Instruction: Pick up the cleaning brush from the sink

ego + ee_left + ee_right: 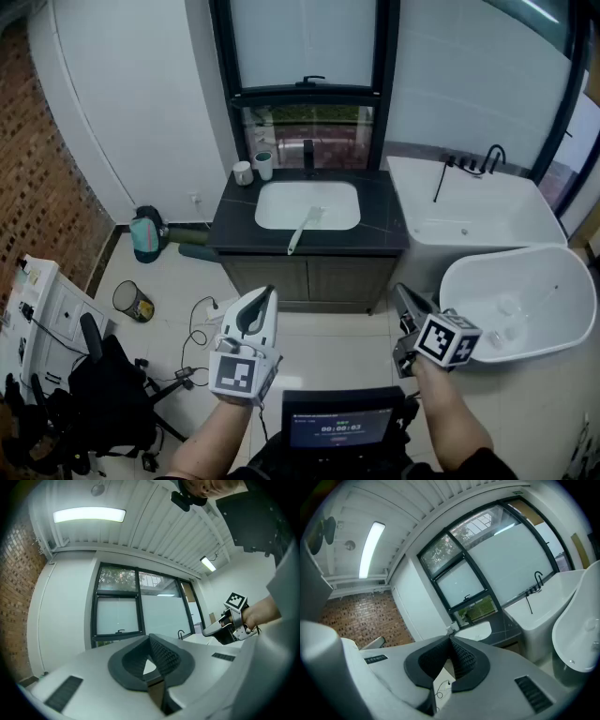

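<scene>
In the head view the cleaning brush has a white handle and lies slanted in the white sink, its handle end reaching over the front rim onto the dark counter. Both grippers hang well in front of the vanity, above the floor and far from the brush. My left gripper is white and points toward the sink; its jaws are closed with nothing between them. My right gripper is also shut and empty. The sink shows small in the right gripper view; the brush cannot be made out there.
Two cups and a black faucet stand at the back of the counter. A white bathtub and a smaller oval tub fill the right. A bin, a teal bag, cables and a black chair are at the left.
</scene>
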A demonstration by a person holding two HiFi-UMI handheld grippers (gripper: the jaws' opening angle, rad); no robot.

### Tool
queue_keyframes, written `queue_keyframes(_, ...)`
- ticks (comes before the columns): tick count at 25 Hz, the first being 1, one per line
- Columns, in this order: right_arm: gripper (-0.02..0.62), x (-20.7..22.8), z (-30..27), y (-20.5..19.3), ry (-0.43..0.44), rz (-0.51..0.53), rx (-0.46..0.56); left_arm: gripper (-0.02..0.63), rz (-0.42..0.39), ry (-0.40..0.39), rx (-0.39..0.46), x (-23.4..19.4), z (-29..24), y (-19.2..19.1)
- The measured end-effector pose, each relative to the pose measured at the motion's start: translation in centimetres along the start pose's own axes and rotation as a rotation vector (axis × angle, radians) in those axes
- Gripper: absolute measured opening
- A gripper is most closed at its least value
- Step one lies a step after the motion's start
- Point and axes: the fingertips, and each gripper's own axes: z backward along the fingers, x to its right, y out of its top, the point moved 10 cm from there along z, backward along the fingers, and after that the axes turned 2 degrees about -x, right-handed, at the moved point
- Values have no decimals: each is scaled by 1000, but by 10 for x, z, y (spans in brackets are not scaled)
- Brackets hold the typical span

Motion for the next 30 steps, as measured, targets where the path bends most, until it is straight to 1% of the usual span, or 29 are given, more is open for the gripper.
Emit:
queue_keyframes(3,11,-9,-42,17,37,50,-32,3,4,14,1,-30,-22,-3)
queue_keyframes(8,11,-9,-134,45,95,121,-71,3,-28,55,25,-87,-79,-9)
queue_keyframes(13,11,-12,-234,81,140,136,-108,3,-12,84,-30,-161,-130,-7)
queue_keyframes(16,11,-7,-311,100,150,163,-151,3,5,128,-67,-216,-171,-18)
queue_keyframes(18,11,-1,-370,109,120,156,-162,3,14,138,-87,-258,-207,-30)
queue_keyframes(21,11,-4,-444,112,58,173,-179,3,26,120,-103,-320,-248,-49)
queue_keyframes(25,11,-12,-525,117,-43,191,-209,3,76,90,-90,-401,-301,-82)
queue_keyframes(27,11,-20,-566,111,-102,162,-208,3,96,69,-104,-445,-322,-97)
queue_keyframes(30,11,-34,-622,101,-184,130,-226,3,104,17,-137,-509,-348,-115)
